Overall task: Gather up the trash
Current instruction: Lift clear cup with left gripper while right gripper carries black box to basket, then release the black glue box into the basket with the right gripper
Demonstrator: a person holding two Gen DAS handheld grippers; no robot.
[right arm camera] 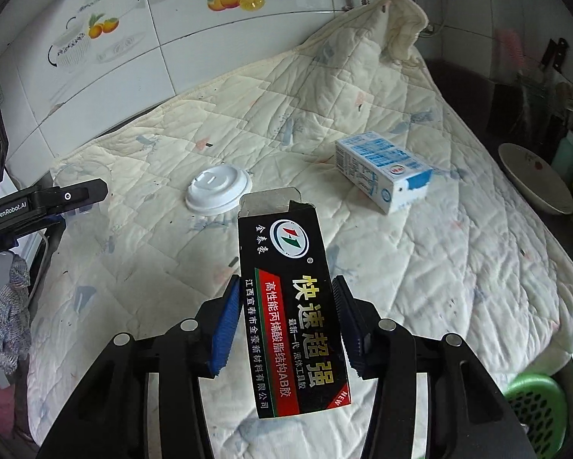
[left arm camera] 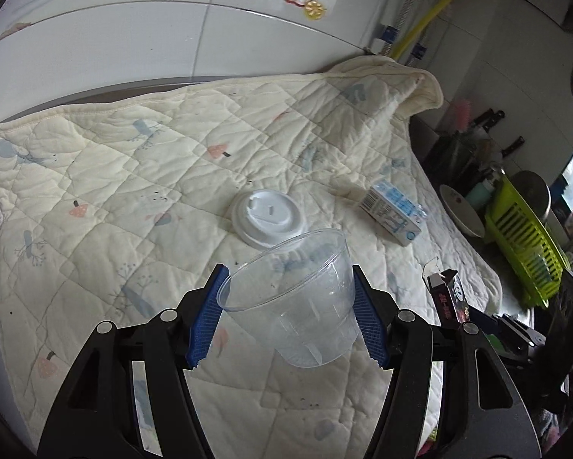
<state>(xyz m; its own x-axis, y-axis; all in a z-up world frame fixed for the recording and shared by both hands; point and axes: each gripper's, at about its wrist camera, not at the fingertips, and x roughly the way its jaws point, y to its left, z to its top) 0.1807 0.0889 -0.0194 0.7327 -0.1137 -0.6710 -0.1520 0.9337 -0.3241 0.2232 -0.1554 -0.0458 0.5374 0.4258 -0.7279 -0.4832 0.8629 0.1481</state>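
Note:
My left gripper (left arm camera: pixel 288 308) is shut on a clear plastic cup (left arm camera: pixel 294 302) and holds it above a cream quilted cloth (left arm camera: pixel 133 176). My right gripper (right arm camera: pixel 286 321) is shut on a black glue box (right arm camera: pixel 290 306) with an open top flap, held above the cloth (right arm camera: pixel 439 267). A white cup lid (left arm camera: pixel 268 217) lies on the cloth just beyond the cup; it also shows in the right wrist view (right arm camera: pixel 218 188). A white and blue carton (left arm camera: pixel 395 210) lies on its side to the right (right arm camera: pixel 383 170). The black box also shows at the right edge of the left wrist view (left arm camera: pixel 448 296).
A tiled wall (left arm camera: pixel 171 30) with fruit stickers runs behind the cloth. A white bowl (right arm camera: pixel 536 178), a green dish rack (left arm camera: pixel 523 237), knives and bottles stand to the right. A green basket (right arm camera: pixel 538 413) sits low at the right. The left gripper shows at left (right arm camera: pixel 45 202).

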